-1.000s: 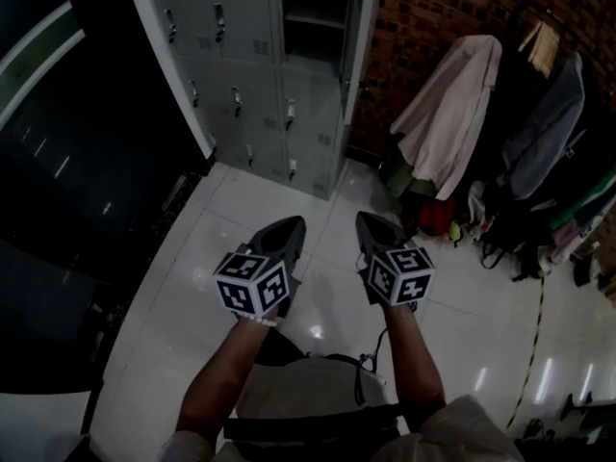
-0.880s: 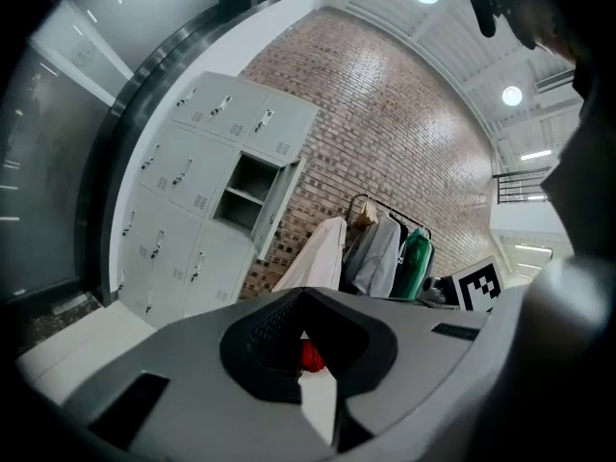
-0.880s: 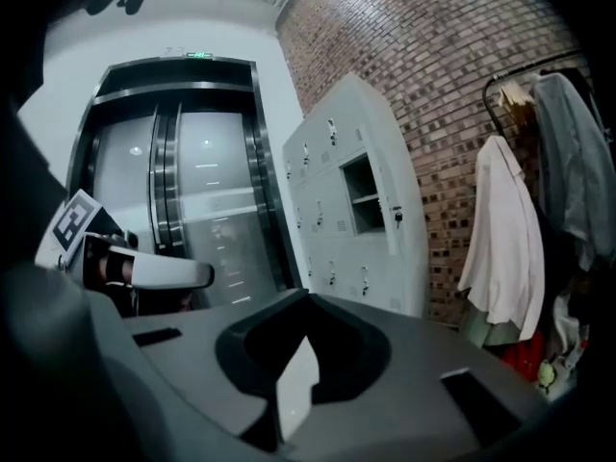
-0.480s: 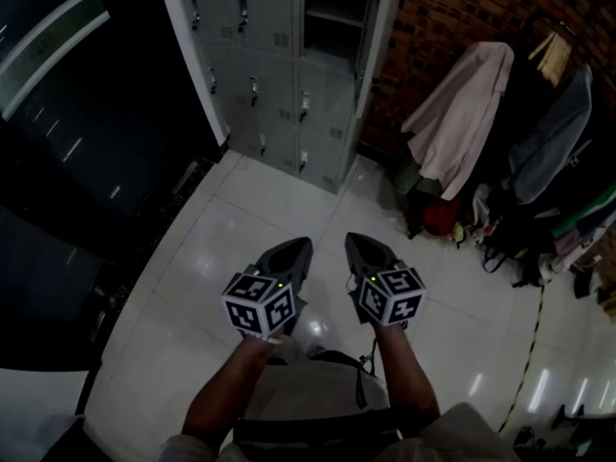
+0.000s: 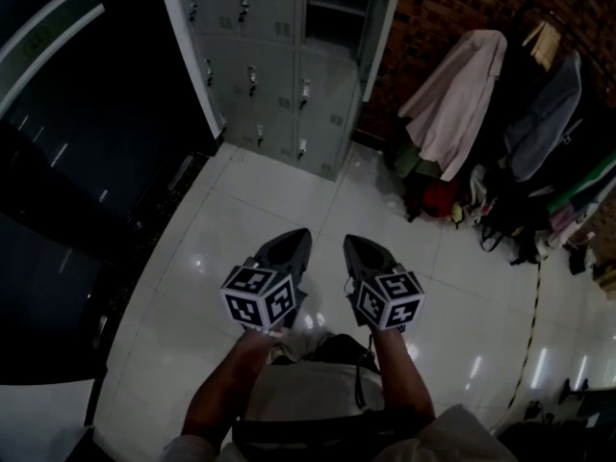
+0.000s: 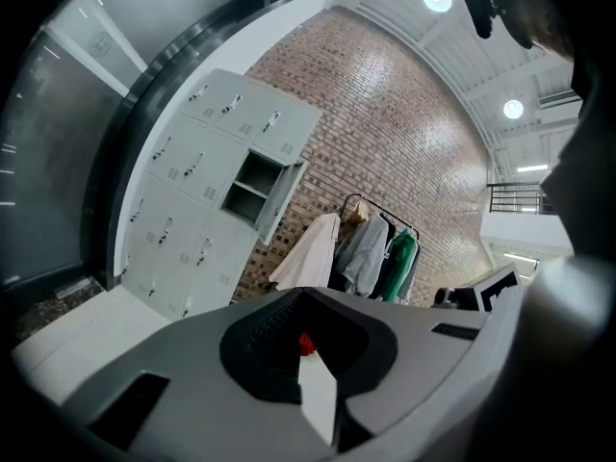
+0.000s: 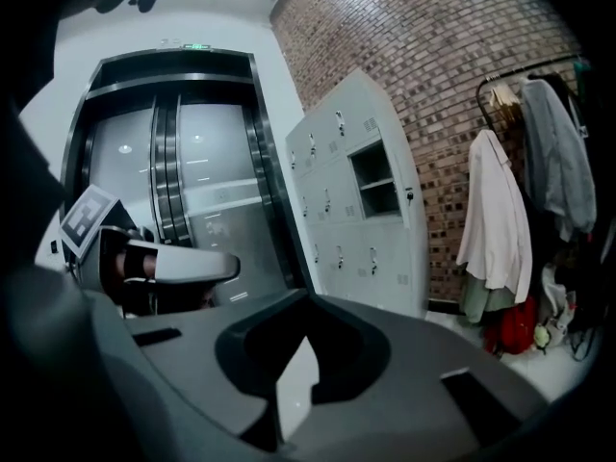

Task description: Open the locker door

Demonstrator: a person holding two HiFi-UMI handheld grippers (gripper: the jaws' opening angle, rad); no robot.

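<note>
close to the person, the left gripper (image 5: 287,245) and the right gripper (image 5: 363,248) are held out side by side over the glossy white tiled floor (image 5: 231,229), each with its jaws pressed together and nothing in them. well apart from them, against the red brick wall (image 5: 433,8), stands the tall grey metal locker bank (image 5: 274,75), with one upper door (image 5: 383,37) swung open and the rest closed. i'd call this the approach: the next move needs them within reach, one gripper's jaws parted, then set on a small latch handle (image 5: 305,91) of a closed door to pull it.
</note>
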